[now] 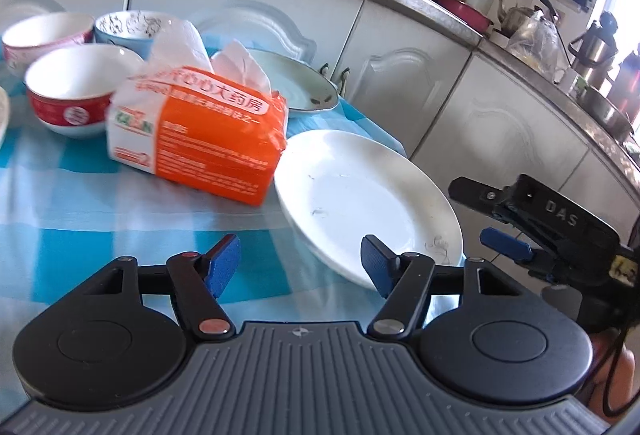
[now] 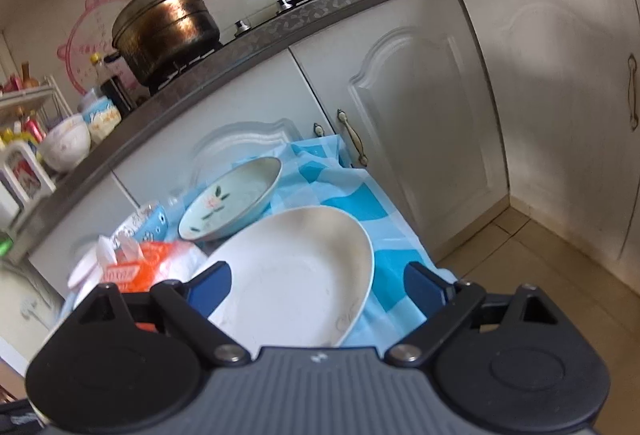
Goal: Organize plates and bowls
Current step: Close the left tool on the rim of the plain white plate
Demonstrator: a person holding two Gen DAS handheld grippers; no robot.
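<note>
White plate [image 2: 296, 271] sits on the blue checked cloth [image 1: 80, 203] straight ahead of the right gripper [image 2: 318, 285], between its spread jaws in view, no pad contact visible. Left gripper [image 1: 300, 265] also spread and empty, plate just off its right pad, orange tissue pack [image 1: 208, 139] ahead. Flower-pattern plate [image 2: 230, 201] beyond the white one, three bowls [image 1: 68, 91] behind the pack.

We looked from both wrists, close above the white plate [image 1: 360, 195] [image 2: 296, 275], facing the cabinets [image 1: 400, 75] [image 2: 400, 115] beyond it; both views shared that plate.
</note>
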